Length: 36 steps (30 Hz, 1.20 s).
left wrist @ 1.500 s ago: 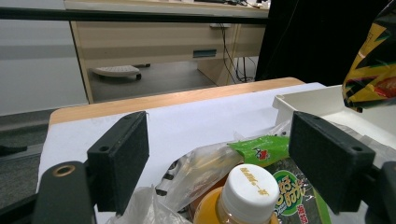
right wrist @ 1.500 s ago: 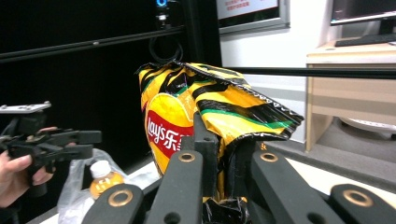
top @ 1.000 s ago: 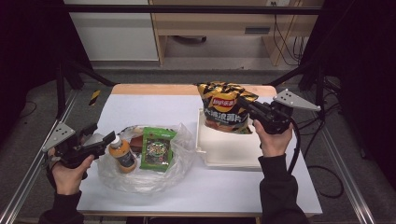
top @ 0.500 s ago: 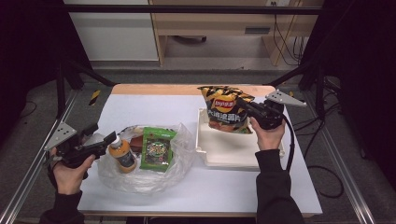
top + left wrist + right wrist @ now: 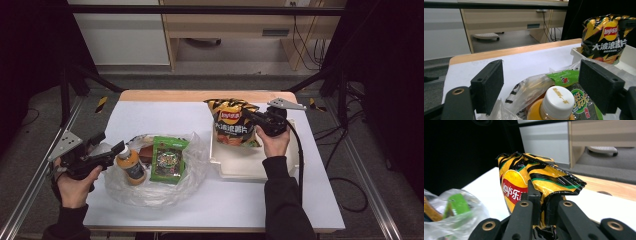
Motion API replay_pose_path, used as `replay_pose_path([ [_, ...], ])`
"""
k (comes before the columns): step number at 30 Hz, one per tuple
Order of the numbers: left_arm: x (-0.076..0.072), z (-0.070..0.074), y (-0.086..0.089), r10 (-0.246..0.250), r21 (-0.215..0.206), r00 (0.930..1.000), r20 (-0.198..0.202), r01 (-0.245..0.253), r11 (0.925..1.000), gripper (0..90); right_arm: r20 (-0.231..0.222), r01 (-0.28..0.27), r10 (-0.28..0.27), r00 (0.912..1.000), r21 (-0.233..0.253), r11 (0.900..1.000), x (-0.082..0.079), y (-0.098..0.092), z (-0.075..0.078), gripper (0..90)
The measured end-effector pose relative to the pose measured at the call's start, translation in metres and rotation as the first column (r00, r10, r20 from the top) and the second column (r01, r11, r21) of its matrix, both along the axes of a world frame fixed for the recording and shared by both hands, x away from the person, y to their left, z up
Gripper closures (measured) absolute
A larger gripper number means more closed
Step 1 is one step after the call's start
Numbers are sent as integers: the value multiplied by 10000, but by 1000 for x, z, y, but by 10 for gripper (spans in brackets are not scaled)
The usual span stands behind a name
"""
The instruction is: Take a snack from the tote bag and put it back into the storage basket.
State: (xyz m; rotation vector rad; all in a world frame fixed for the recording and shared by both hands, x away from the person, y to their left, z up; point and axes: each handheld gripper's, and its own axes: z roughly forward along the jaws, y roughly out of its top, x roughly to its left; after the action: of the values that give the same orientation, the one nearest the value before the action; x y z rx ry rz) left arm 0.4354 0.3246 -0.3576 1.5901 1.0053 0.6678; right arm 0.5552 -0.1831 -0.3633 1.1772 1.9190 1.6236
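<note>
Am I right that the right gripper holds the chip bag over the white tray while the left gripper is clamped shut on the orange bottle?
Not quite. The left gripper is open; the left gripper view shows its jaws wide apart around the orange bottle, not clamped. The rest is right.

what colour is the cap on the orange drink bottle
White, with small gold lettering on the bottle cap; the left gripper view shows it best.

The right gripper (image 5: 543, 206) has its two black jaws closed tight on the crumpled edge of a yellow and black chip bag (image 5: 524, 181), which stands upright just ahead of them, red logo to the left. Left of it, low down, a clear plastic bag (image 5: 456, 220) holds a green packet (image 5: 455, 206). The white bench (image 5: 599, 205) runs behind, its wooden edge at the right.
</note>
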Motion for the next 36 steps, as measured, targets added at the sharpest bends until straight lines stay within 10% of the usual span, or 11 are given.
replay_pose_path([
  [25, 1, -1, -2, -65, 2, 10000, -29, 65, 10000, 196, 911, 2179, -2117, 9731, -644, 9738, 32, 2, -25, 409],
  [36, 1, -1, -2, -40, 19, 10000, -24, 40, 10000, 196, 1199, 2475, -2380, 9638, -715, 9662, 22, -6, -13, 223],
])
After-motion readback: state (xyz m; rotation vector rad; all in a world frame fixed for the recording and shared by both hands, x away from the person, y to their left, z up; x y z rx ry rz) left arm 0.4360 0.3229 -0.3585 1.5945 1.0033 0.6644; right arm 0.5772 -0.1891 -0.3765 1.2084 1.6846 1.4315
